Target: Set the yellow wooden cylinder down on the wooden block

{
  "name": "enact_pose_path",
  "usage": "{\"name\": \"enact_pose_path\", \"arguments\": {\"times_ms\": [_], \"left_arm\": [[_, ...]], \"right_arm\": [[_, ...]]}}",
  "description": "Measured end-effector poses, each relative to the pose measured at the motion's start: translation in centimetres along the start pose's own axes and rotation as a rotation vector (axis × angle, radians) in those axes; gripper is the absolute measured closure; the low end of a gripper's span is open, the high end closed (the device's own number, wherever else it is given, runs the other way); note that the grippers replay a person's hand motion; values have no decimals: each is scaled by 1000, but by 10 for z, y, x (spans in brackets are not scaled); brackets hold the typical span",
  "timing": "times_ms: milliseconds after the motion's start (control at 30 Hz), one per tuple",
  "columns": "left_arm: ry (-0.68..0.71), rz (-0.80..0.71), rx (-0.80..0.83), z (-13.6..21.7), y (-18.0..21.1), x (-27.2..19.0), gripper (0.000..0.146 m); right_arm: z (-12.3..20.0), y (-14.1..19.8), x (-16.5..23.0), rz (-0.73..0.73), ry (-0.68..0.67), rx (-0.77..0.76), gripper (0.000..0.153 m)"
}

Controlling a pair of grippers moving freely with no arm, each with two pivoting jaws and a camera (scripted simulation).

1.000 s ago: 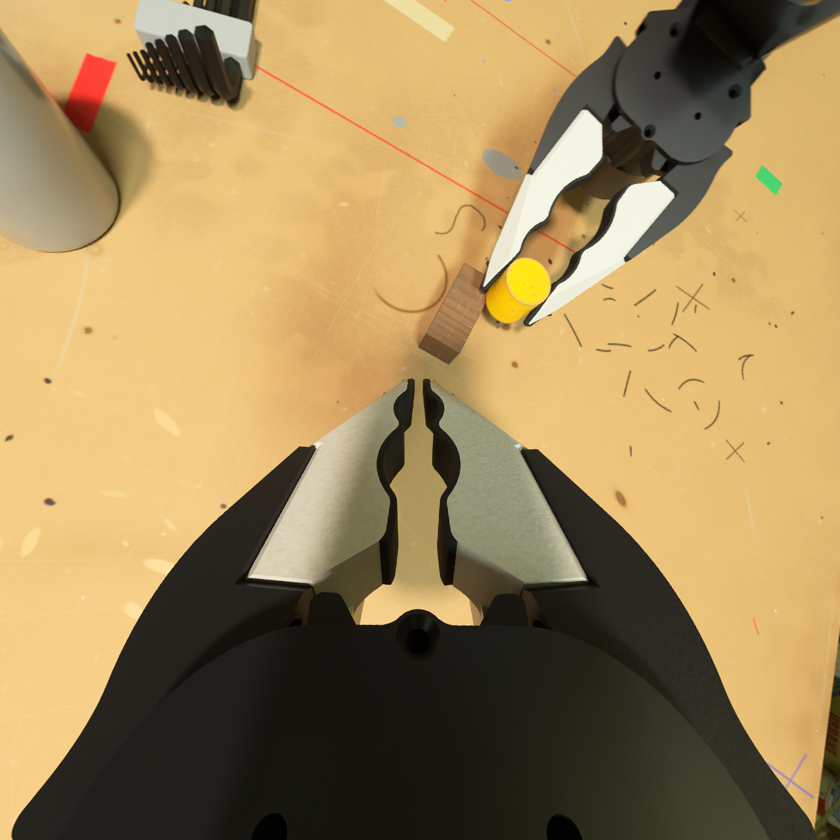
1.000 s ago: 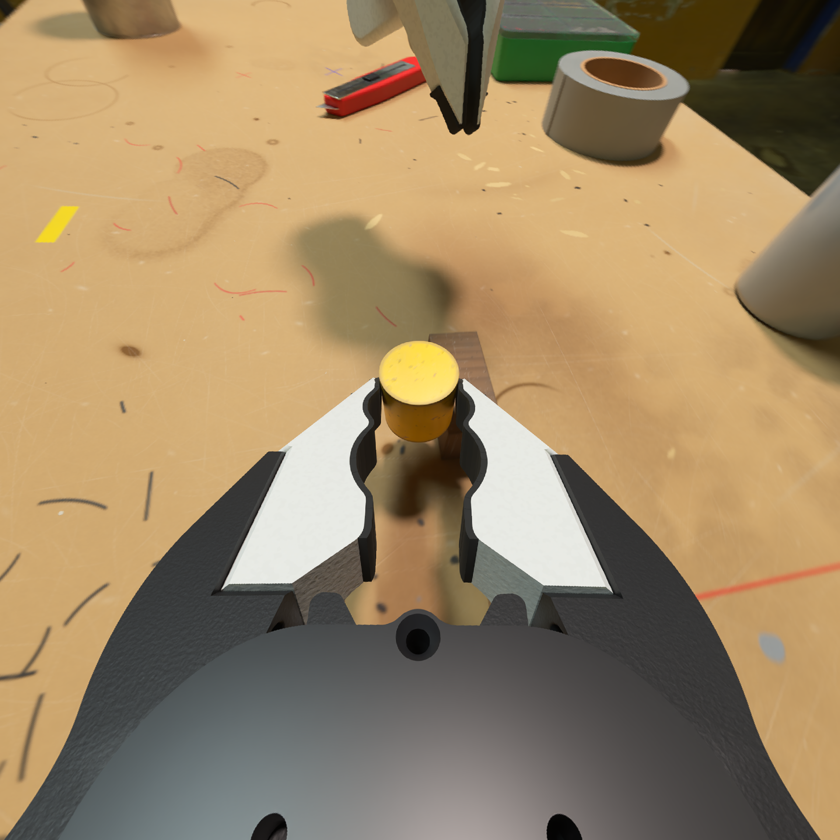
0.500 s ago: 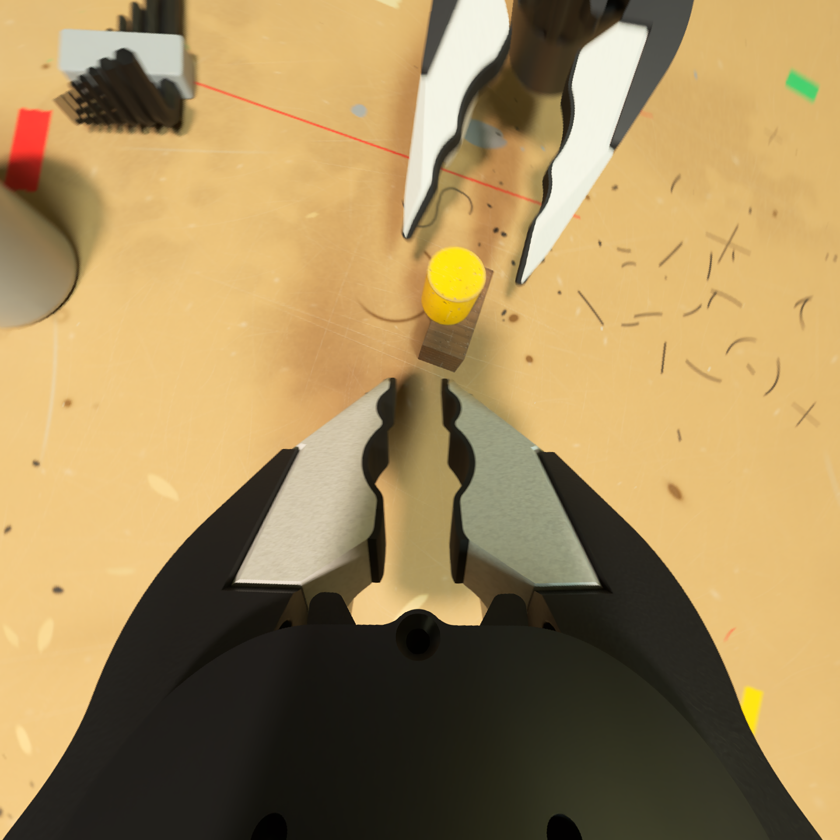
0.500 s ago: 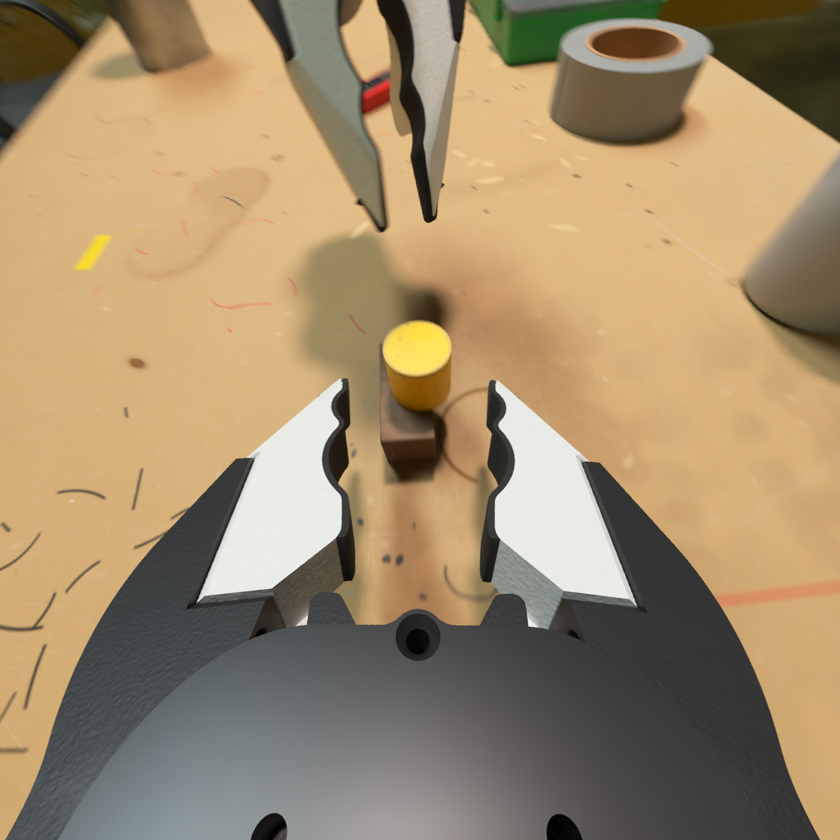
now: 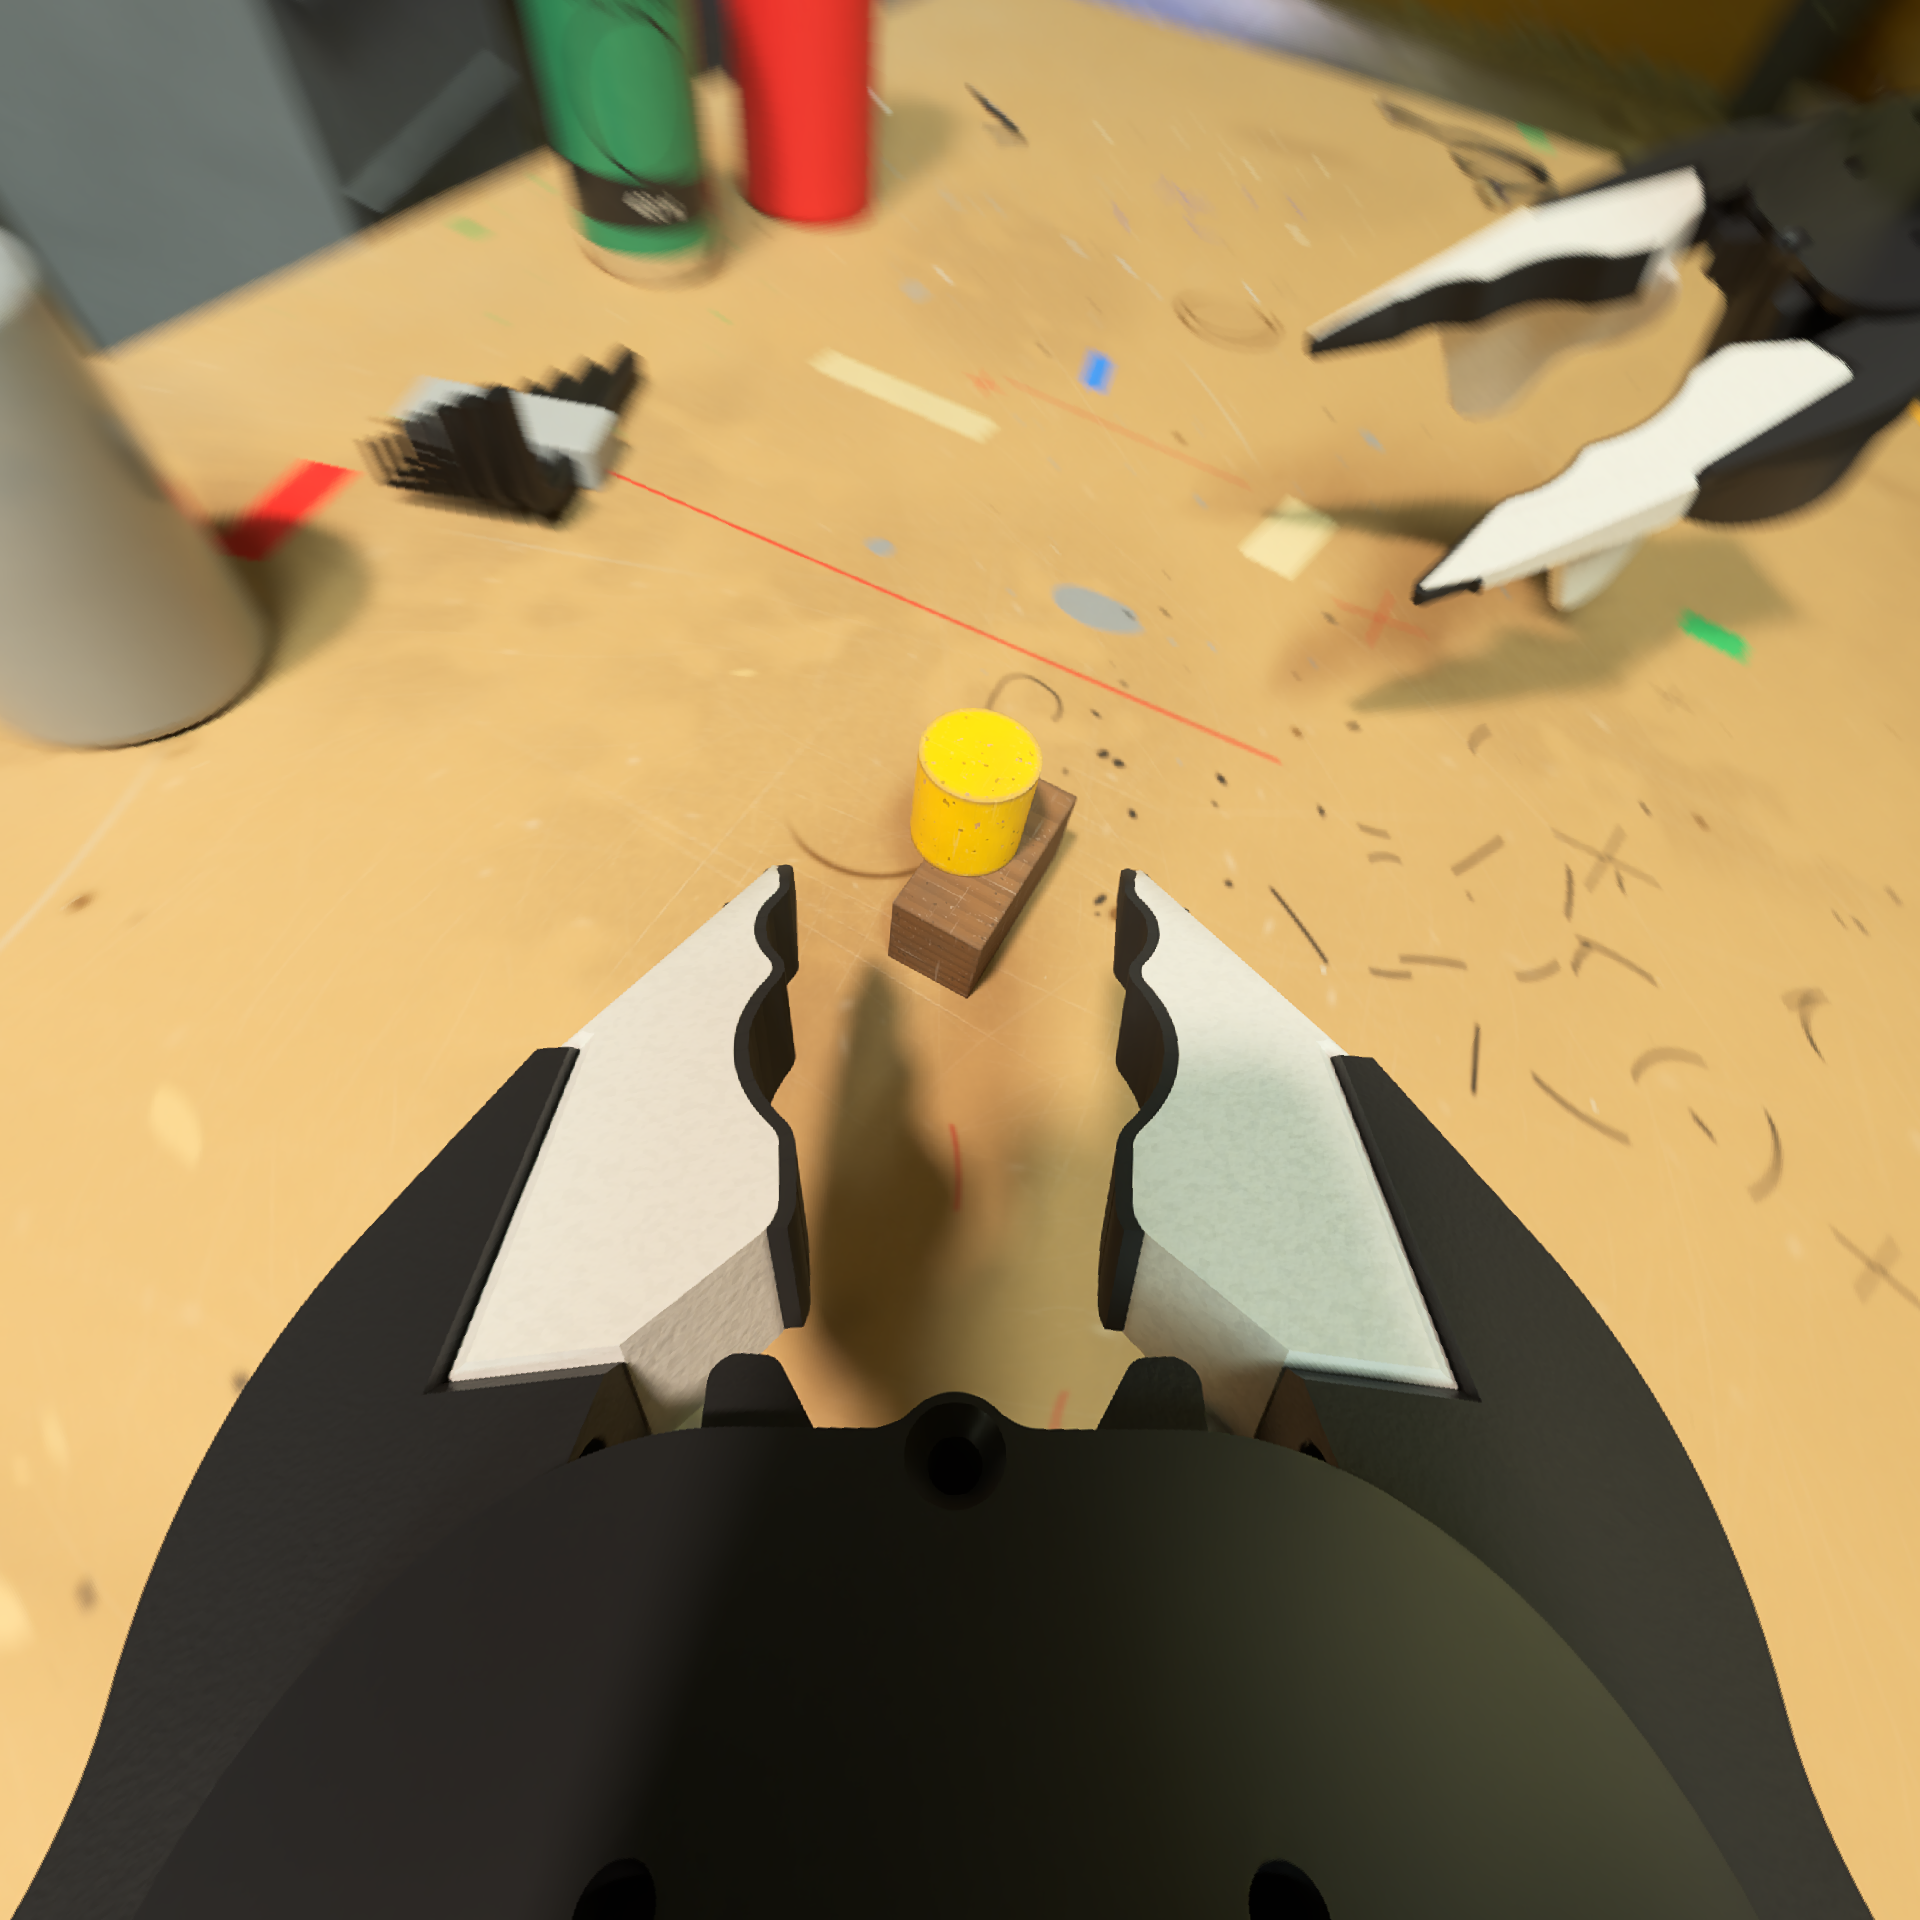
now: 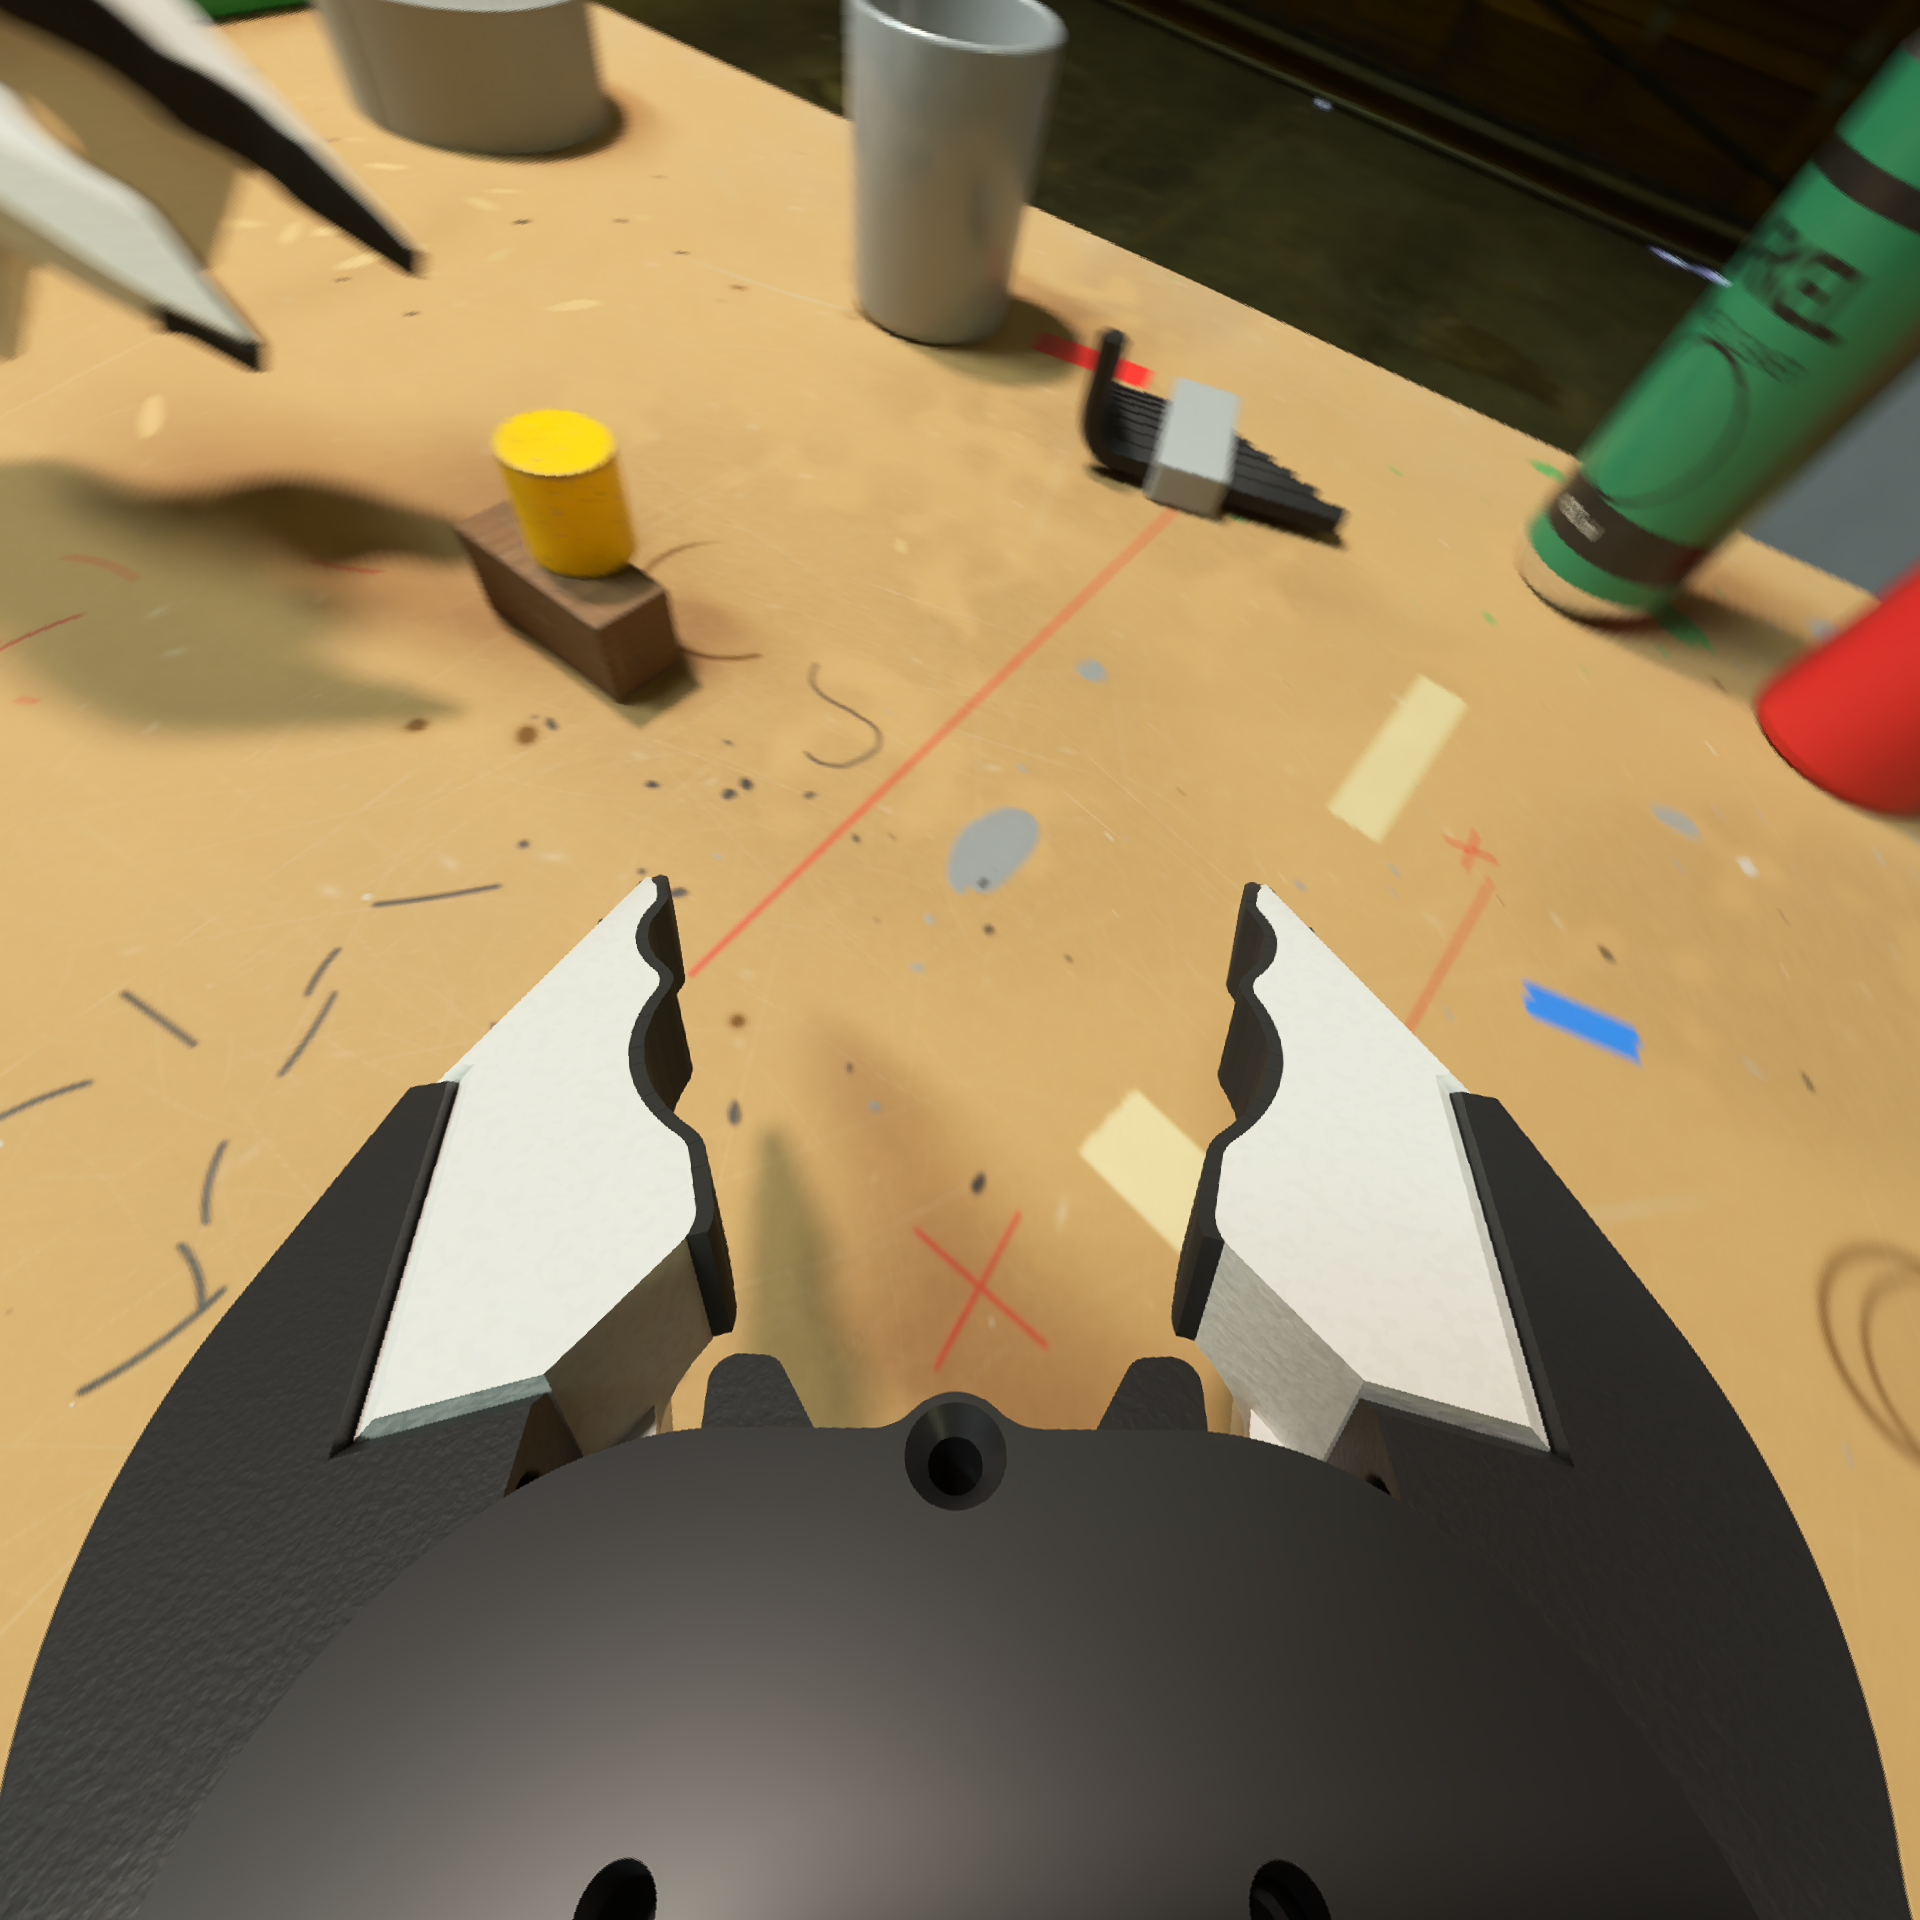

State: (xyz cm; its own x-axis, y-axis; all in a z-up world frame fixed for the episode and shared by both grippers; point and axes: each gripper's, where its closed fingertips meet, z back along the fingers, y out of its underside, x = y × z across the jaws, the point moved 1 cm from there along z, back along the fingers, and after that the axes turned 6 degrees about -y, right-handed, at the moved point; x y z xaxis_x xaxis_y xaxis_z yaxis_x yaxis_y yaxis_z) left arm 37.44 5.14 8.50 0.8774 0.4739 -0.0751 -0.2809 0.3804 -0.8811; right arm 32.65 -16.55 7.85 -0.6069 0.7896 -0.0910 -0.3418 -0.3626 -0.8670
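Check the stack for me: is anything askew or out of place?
Slightly. The yellow cylinder stands upright on the wooden block, but at one end rather than centred, near the edge. Both the left gripper and right gripper are open and clear.

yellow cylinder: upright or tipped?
Upright. The yellow cylinder stands on end on the wooden block, flat round face up in both wrist views, with neither gripper touching it.
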Motion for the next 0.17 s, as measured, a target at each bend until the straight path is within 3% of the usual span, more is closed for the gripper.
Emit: {"name": "enact_pose_path", "arguments": {"times_ms": [67,167], "left_arm": [[-154,38,-82,12,7,-6,80],[-320,-3,-76,29,29,-25,67]], "right_arm": [[9,7,-8,-59,75,4,44],[14,12,-10,-46,138,-10,38]]}}
